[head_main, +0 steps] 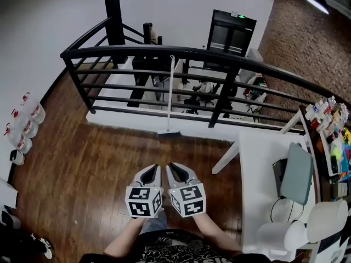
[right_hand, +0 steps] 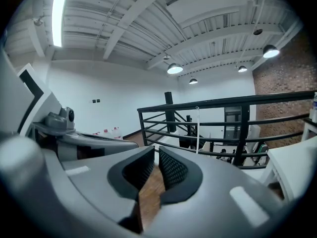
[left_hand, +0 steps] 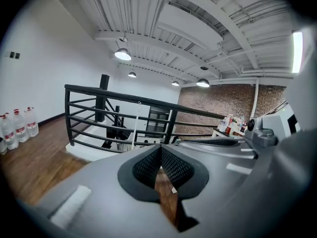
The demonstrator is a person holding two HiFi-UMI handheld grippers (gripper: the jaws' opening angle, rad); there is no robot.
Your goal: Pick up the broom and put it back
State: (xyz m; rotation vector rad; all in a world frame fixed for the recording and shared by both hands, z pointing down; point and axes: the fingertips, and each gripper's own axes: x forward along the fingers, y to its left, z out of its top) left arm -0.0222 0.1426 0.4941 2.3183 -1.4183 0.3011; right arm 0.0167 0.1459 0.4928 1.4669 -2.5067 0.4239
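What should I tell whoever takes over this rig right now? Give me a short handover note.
Left gripper: shut, nothing between the jaws.
Right gripper: shut, also empty. The two are held side by side, pointing ahead.
Broom: stands leaning against the black railing straight ahead, with its head on the wooden floor and apart from both grippers.
Done: nothing; the broom is not yet picked up.
Left: close in on the broom, open a gripper, grip the handle, lift it and put it back.
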